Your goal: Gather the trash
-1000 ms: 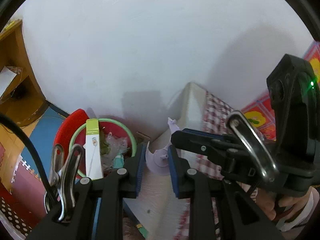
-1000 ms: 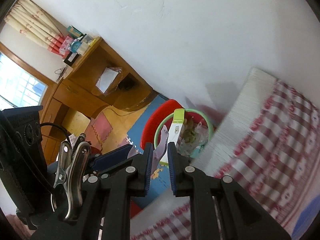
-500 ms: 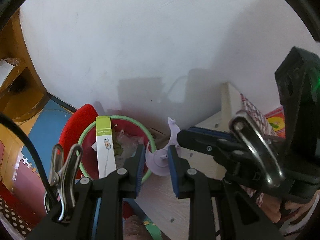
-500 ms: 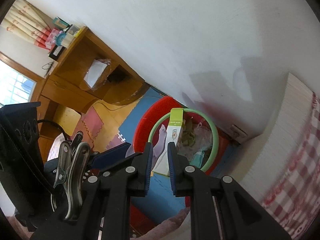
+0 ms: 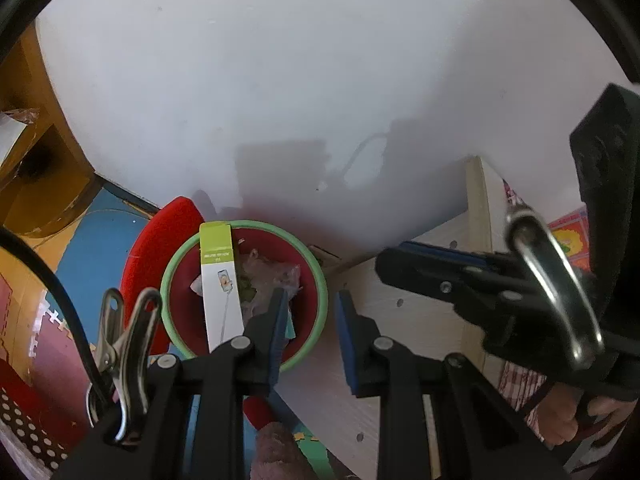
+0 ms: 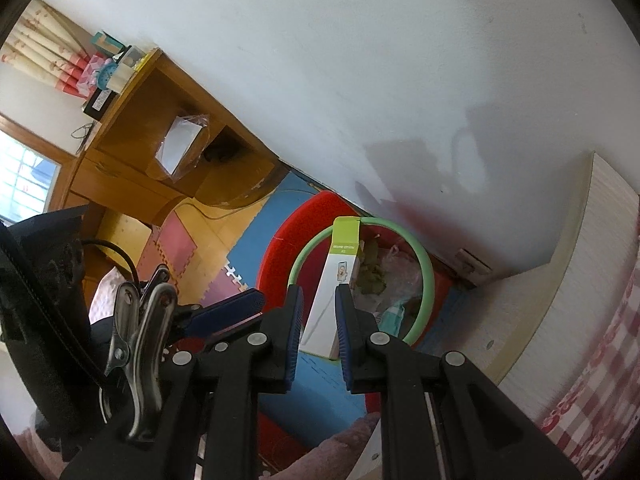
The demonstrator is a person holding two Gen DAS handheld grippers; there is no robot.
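A red trash bin with a green rim (image 5: 320, 280) (image 6: 428, 276) stands on the floor against the white wall. A tall white-and-green box (image 5: 222, 280) (image 6: 340, 280) leans inside it, beside a clear plastic bag (image 5: 272, 272), green scraps and a teal item (image 6: 390, 316). My left gripper (image 5: 312, 308) hovers above the bin's right rim, jaws slightly apart with nothing between the pads. My right gripper (image 6: 319, 304) hangs above the bin's left side, its narrow gap likewise bare. Each gripper shows in the other's view: the right gripper (image 5: 432, 264) and the left gripper (image 6: 228, 312).
A pale wooden board (image 5: 420, 320) (image 6: 560, 300) with a red checked cloth (image 6: 600, 380) rises right of the bin. A wooden desk (image 6: 160, 152) stands at the left on coloured foam floor mats (image 6: 208, 248). A pink fuzzy thing (image 5: 276, 452) lies below.
Both grippers moved down and over the bin. The pale purple piece seen between each gripper's pads earlier is gone from both; the gaps are bare now.
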